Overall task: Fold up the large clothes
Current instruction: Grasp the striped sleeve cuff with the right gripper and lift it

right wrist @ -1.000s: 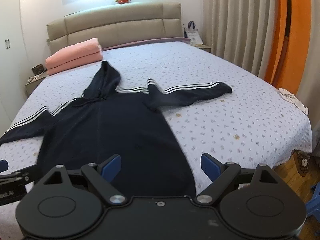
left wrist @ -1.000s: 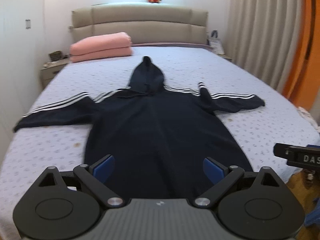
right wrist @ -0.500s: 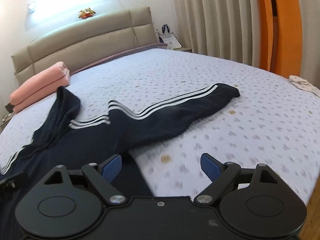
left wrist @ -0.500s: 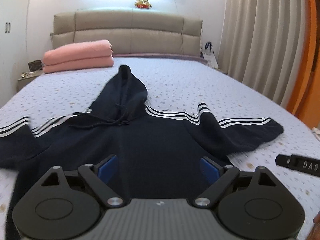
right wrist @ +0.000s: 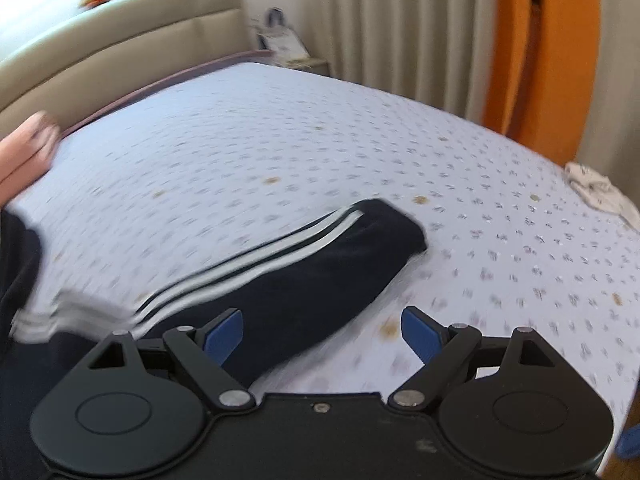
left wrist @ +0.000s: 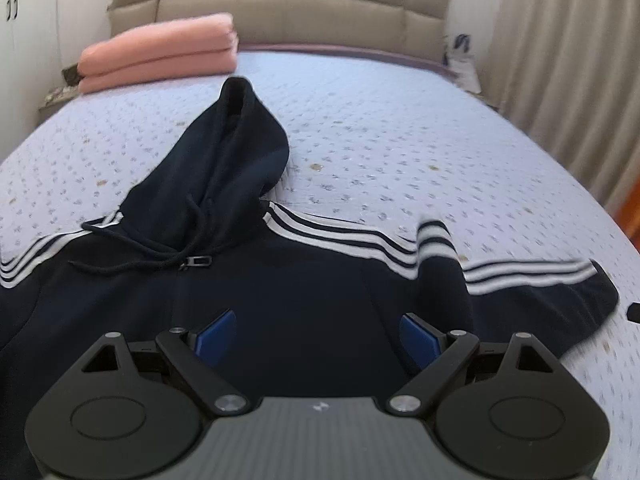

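Note:
A dark navy hoodie (left wrist: 280,292) with white sleeve stripes lies flat on the bed, hood (left wrist: 236,152) pointing to the headboard. My left gripper (left wrist: 316,330) is open and empty, low over the chest of the hoodie. Its right sleeve (right wrist: 296,276) stretches across the sheet in the right wrist view. My right gripper (right wrist: 322,330) is open and empty, just above the lower edge of that sleeve, short of the cuff (right wrist: 396,228). The tip of the right gripper (left wrist: 634,312) shows at the right edge of the left wrist view.
The bed (left wrist: 400,120) has a pale dotted sheet. A folded pink blanket (left wrist: 160,56) lies near the beige headboard (left wrist: 280,4). Curtains (right wrist: 400,20) hang to the right. A white cloth (right wrist: 600,192) lies at the bed's right edge.
Both grippers have moved forward and lower over the bed. The left now hovers over the hoodie's chest, the right over the right sleeve. Both stay open.

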Demonstrator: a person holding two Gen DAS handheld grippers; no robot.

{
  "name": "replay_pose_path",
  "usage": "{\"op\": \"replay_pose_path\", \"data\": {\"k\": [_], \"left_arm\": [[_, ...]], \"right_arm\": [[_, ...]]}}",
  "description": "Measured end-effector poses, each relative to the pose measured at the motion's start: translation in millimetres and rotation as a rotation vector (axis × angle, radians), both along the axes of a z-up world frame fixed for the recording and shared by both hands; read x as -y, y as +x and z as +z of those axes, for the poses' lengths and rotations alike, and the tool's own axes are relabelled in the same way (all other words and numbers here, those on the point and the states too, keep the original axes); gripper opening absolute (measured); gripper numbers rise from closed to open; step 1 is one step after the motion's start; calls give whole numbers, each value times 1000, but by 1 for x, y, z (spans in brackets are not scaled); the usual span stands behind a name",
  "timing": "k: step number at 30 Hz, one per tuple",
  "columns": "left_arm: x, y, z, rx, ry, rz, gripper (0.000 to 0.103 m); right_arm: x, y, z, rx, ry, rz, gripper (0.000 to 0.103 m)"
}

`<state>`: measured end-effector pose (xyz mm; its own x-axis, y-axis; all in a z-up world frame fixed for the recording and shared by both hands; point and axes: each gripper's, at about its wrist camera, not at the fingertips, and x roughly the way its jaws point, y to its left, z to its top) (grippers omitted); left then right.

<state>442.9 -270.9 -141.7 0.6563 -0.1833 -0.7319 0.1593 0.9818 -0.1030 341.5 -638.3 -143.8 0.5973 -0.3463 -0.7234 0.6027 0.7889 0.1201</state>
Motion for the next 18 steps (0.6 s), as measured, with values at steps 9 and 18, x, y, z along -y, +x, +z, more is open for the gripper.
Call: {"op": "replay_pose_path", "data": {"k": [9,18], "left_arm": [[40,65,-30,-71,36,42,90],[60,90,-56,-109,73,40,88]], "right_arm": [[128,56,-80,-80,355,-174,102],[108,117,-85,-76,197,-38,24]]}}
